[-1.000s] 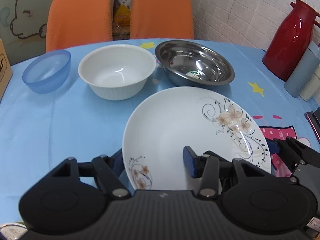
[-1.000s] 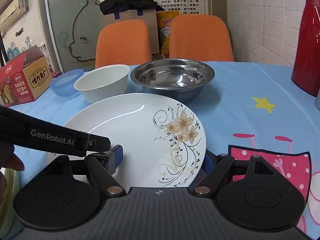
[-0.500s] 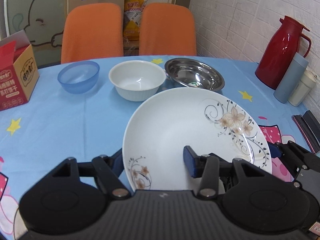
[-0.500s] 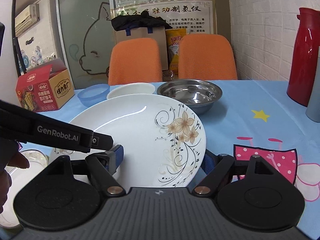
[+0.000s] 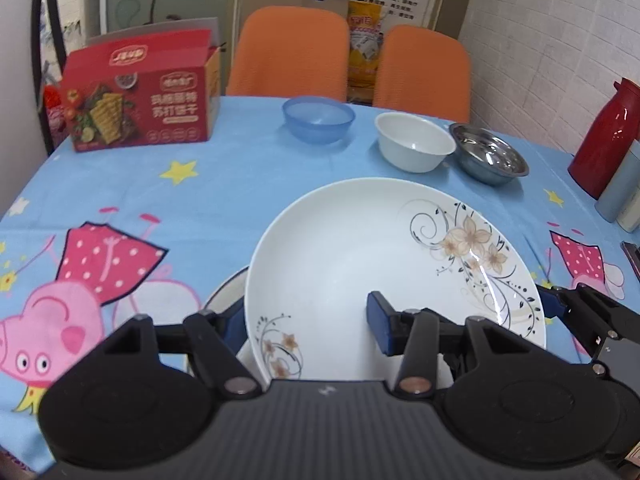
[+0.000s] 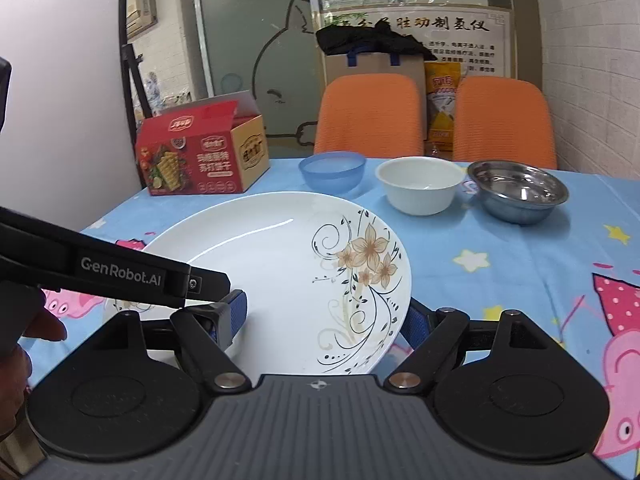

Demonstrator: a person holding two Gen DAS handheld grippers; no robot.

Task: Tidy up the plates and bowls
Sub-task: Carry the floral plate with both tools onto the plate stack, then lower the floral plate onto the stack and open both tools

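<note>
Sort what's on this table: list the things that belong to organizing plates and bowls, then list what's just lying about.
Belongs to the job:
flowered plate
blue bowl
white bowl
steel bowl

Just lying about:
red cracker box
red thermos
grey cup

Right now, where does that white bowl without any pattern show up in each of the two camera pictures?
Left wrist view: the white bowl sits upper right of centre, beyond the flowered plate.
Right wrist view: the white bowl sits right of centre, again behind the plate.
Shared landmark: in both views it stands between the blue bowl on its left and the steel bowl on its right.
</note>
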